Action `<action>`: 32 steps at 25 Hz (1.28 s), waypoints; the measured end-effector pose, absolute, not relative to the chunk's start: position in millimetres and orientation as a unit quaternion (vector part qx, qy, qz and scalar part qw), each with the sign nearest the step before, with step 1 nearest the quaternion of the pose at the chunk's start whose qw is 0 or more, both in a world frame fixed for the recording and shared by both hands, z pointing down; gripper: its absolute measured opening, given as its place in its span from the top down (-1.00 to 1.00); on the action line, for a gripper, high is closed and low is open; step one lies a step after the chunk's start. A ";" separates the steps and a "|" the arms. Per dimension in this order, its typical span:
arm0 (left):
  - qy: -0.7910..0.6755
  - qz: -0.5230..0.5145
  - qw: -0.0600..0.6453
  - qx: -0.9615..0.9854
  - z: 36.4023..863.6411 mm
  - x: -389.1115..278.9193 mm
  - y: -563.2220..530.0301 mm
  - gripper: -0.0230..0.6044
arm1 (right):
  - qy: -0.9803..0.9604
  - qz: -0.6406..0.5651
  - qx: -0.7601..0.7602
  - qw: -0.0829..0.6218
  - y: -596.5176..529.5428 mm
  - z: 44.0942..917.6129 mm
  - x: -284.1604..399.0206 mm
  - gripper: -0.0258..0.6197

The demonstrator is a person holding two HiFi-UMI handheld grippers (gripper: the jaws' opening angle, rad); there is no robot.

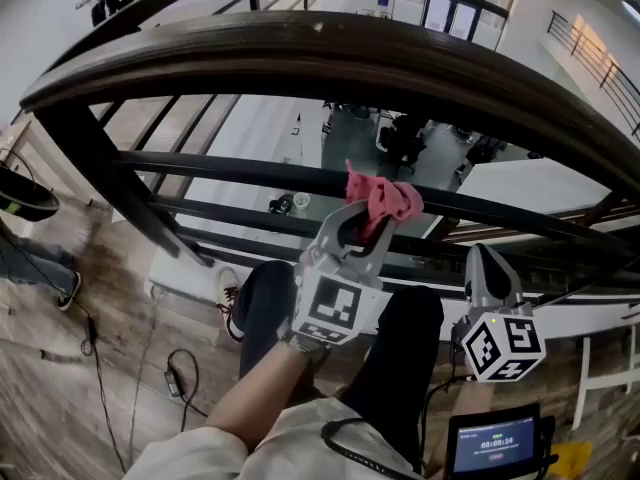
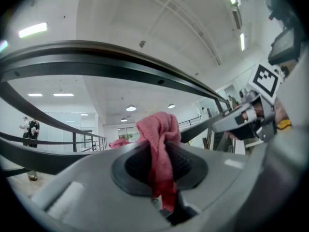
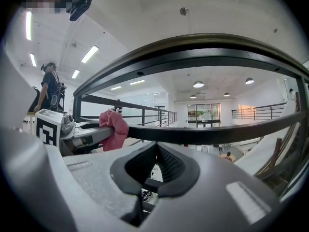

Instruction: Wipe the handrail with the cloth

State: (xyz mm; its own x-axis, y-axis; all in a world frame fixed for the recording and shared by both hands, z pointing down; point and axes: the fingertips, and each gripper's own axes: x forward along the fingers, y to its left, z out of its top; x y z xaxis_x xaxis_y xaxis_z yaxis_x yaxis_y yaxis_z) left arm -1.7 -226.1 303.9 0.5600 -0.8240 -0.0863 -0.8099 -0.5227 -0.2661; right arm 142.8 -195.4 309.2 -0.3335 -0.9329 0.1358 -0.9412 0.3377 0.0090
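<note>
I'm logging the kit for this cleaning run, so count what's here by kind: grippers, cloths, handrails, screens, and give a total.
Grippers: 2, the left gripper shut on the cloth, the right gripper shut and empty
Cloths: 1, pink
Handrails: 1, the dark wooden handrail
Screens: 1, a small screen at lower right
Total: 5

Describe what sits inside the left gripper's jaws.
A pink cloth is pinched between the left gripper's jaws, bunched above them and trailing below. The pads cover its clamped middle.
</note>
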 end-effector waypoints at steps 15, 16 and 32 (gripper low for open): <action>0.510 -0.023 0.140 -0.848 302.9 -94.6 -227.9 0.69 | -0.828 0.031 0.557 0.062 -190.6 308.5 80.7 0.91; 0.512 -0.024 0.141 -0.847 303.1 -102.4 -227.9 0.69 | -0.829 0.030 0.556 0.062 -191.2 308.4 74.5 0.91; 0.561 -0.034 0.140 -0.815 303.8 -241.2 -233.0 0.69 | -0.839 0.037 0.539 0.065 -211.7 311.6 -21.8 0.91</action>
State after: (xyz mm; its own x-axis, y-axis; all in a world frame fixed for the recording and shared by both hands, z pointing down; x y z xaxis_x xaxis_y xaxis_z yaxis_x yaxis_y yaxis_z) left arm -241.2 -233.0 303.8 0.3682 -0.9242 -0.1013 -0.9050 -0.3313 -0.2667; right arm -21.8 -211.7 311.6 -0.4116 -0.8992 0.1483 -0.9087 0.4173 0.0086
